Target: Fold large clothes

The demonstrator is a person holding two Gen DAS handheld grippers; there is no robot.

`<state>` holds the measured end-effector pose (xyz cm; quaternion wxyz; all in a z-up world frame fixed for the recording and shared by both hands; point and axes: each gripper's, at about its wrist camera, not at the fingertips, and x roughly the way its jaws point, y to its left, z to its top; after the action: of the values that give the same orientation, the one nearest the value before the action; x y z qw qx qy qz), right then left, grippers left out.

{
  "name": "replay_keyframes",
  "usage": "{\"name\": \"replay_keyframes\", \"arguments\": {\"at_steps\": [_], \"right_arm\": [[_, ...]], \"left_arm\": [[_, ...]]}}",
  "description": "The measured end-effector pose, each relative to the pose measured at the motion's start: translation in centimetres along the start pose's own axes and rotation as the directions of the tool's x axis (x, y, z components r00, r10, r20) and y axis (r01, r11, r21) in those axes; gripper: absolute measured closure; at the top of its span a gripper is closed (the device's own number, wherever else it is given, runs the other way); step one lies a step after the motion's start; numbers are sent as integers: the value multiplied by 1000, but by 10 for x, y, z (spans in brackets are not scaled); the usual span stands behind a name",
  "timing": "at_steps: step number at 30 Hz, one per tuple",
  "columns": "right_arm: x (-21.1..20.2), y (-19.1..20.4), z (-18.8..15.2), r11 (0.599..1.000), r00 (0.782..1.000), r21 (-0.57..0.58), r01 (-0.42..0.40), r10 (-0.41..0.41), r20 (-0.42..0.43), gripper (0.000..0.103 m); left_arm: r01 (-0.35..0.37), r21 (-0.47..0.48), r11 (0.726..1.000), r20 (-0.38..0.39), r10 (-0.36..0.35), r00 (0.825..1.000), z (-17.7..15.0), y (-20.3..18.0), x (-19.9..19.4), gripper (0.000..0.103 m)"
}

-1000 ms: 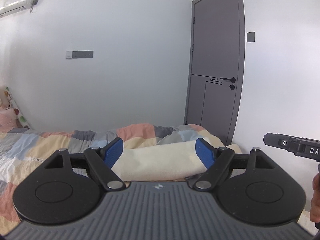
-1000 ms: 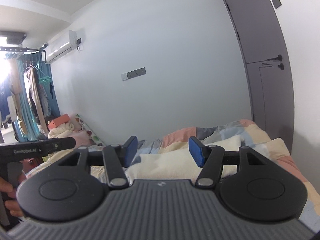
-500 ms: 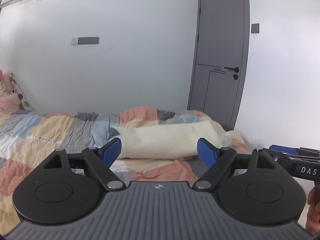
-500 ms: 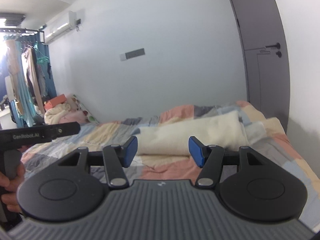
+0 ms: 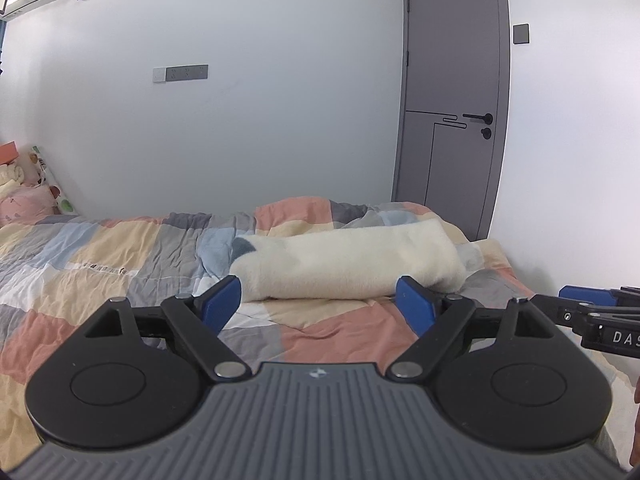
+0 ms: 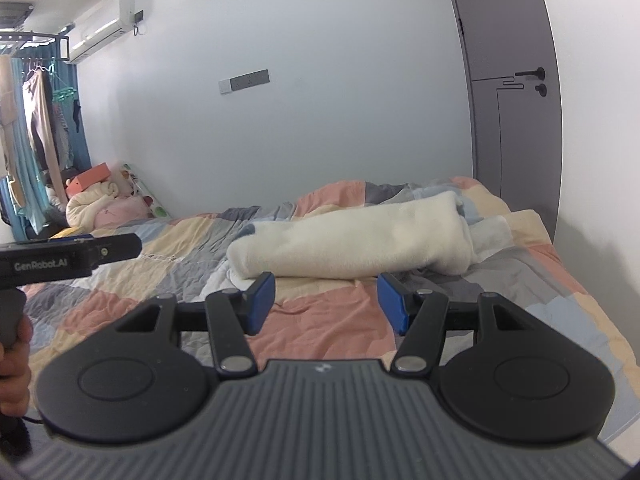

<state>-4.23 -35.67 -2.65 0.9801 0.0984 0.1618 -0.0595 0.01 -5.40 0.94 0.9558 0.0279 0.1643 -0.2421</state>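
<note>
A bedroom seen from two hand-held grippers poised over a bed (image 5: 100, 256) covered by a patchwork quilt of peach, grey, blue and cream squares. At far left of the right wrist view, clothes hang on a rack (image 6: 36, 120) beside a wall-mounted air conditioner (image 6: 104, 34), and a heap of soft toys and pillows (image 6: 108, 204) sits at the head of the bed. Further along, a grey switch panel (image 5: 180, 73) is fixed to the pale wall. In the foreground the left gripper (image 5: 318, 304) is held above the quilt with its blue fingers (image 5: 222, 302) spread wide, having just opened a little further, and with nothing between them. Just beyond the fingertips lies the cream garment (image 5: 348, 264), a thick fleecy piece folded into a long bundle across the far half of the bed, a small grey-blue patch showing at its left end. The right gripper (image 6: 326, 304) hovers beside the left one, its fingers (image 6: 390, 304) parted about halfway and also empty, short of the same bundle. A person's hand (image 6: 14, 368) grips the left tool's handle at the edge of the right wrist view. At right stands a closed grey door (image 5: 452, 120) with a black lever handle
</note>
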Motion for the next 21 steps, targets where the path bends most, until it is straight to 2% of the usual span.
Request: {"name": "replay_keyframes", "arguments": {"at_steps": [12, 14, 19, 20, 21], "right_arm": [[-3, 0, 0, 999, 999, -12, 35, -35, 1, 42], [-4, -2, 2, 999, 999, -11, 44, -43, 9, 39], [-7, -3, 6, 999, 999, -17, 49, -49, 21, 39], [-6, -3, 7, 998, 998, -18, 53, -53, 21, 34], [-6, -2, 7, 998, 998, -18, 56, -56, 24, 22]], "left_arm": [[-16, 27, 1000, -1, 16, 1000, 0, -6, -1, 12], [-26, 16, 1000, -4, 26, 1000, -1, -5, -1, 11], [-45, 1, 999, 3, 45, 999, -1, -4, -3, 2], [-52, -1, 999, 6, 52, 999, -1, -4, -4, 2], [-58, -2, 998, 7, 58, 998, -1, -3, -4, 2]]}}
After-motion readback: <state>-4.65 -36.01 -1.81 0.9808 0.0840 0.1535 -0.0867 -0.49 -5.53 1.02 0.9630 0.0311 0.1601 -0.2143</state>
